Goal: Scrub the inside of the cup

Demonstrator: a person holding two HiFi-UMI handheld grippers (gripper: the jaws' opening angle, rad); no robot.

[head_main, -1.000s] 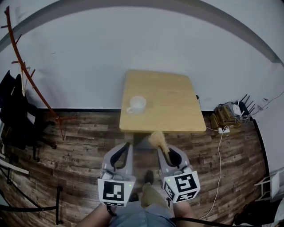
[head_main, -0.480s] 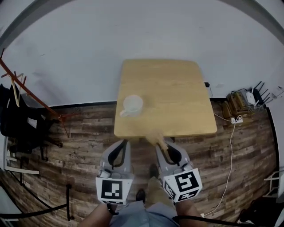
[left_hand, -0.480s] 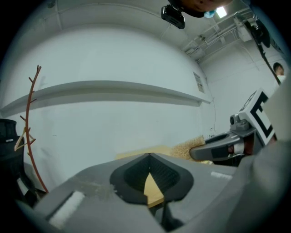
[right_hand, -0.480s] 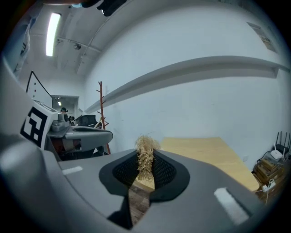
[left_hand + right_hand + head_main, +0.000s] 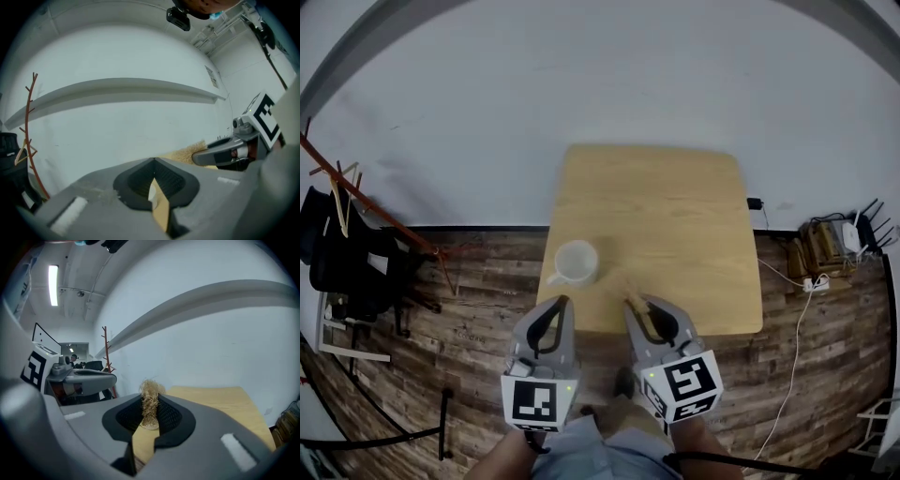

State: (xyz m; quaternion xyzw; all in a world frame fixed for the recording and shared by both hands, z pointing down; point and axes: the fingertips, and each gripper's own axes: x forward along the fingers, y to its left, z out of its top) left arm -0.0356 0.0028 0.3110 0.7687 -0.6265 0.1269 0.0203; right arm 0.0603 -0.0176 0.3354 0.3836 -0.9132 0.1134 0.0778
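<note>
Held two grippers side by side at the near edge of a wooden table (image 5: pixel 684 206), both pointing forward across it. Found the left gripper (image 5: pixel 562 300) pressed together, tips meeting, nothing pinched between the jaws. Found the right gripper (image 5: pixel 634 303) clamped on a brush (image 5: pixel 627 287), pads squeezing the straw-coloured bristle bundle, frayed end poking out just past the jaw tips. Checked that in the right gripper view: fibres sandwiched between the two dark ribbed pads.

Spotted the cup (image 5: pixel 576 262) upright on the table, white, just ahead of the left gripper's tips and apart from them. Placed it ahead and to the left of the right gripper, with the brush end near its right side but not touching. Saw the handle sticking out on the cup's left side. Could not see into the cup well enough to judge its contents.

Noted a red-brown coat rack (image 5: pixel 370 206) with dark clothes well off to the left of the left gripper. Noted cables and a power strip (image 5: pixel 814 281) on the plank floor (image 5: pixel 469 328) well off to the right of the right gripper. Saw a plain white wall (image 5: pixel 600 84) beyond the table, straight ahead of both grippers.
</note>
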